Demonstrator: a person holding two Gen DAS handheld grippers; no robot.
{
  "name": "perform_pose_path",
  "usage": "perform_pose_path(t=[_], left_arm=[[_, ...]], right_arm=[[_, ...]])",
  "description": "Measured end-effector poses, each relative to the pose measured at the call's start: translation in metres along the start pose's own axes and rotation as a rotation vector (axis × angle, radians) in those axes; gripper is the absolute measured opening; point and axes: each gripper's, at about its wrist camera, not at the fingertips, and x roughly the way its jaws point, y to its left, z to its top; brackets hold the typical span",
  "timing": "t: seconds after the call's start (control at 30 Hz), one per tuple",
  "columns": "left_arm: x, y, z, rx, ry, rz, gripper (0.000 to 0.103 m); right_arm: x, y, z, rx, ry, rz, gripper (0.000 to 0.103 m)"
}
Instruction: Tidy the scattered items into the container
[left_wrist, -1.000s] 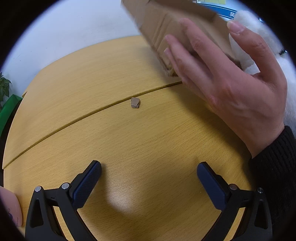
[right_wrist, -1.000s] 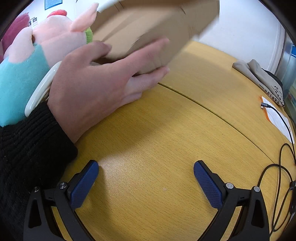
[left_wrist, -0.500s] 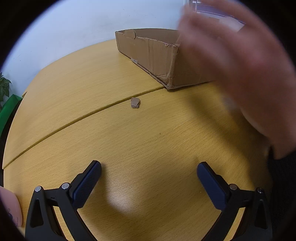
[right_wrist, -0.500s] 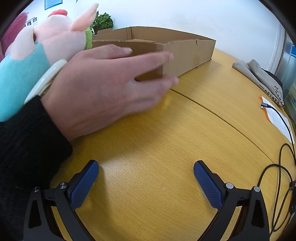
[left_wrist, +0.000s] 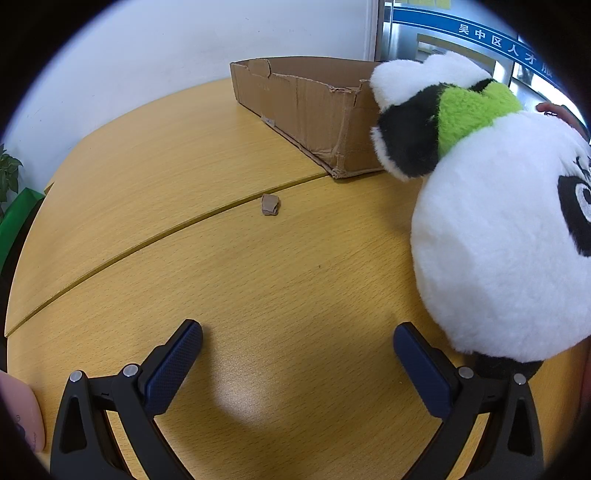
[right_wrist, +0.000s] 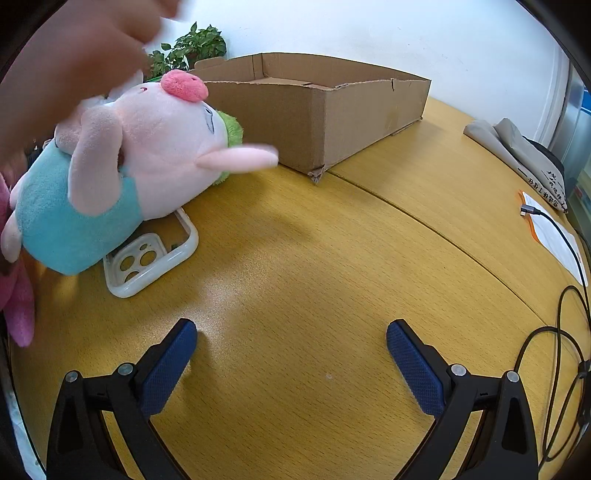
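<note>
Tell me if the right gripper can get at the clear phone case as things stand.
Probably only partly: the right gripper is open over bare table, but the pink pig plush lies over the phone case.

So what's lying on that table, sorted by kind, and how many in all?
Soft toys: 3, a panda, a pink pig and a magenta one at the picture's edge
Cardboard boxes: 1
Phone cases: 1
Cardboard scraps: 1
Cables: 1
Papers: 1
Folded bags: 1
Total: 9

Plush pig (right_wrist: 147, 155) before box (right_wrist: 332, 122)
</note>
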Motion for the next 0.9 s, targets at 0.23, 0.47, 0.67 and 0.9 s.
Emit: perform_pose_path(t=[0.23, 0.47, 0.67, 0.9], left_arm=[[0.0, 0.0013, 0.0, 0.0, 0.0, 0.0, 0.103], [-0.0002, 0.0028, -0.0003, 0.001, 0.0, -0.001, 0.103], [-0.0002, 0.0038, -0.0003, 0.001, 0.0, -0.001, 0.103], [0.0, 0.0045, 0.0, 0.002, 0.0, -0.002, 0.103]], right_arm=[[0.0004, -0.0001, 0.0003, 0.0, 0.0, 0.0, 0.103], [0.0008, -0.0002, 0.0005, 0.0, 0.0, 0.0, 0.103], [0.001, -0.0003, 0.0006, 0.0, 0.0, -0.001, 0.103], [0.0014, -0.0004, 0.0008, 0.001, 0.0, -0.001, 0.103]])
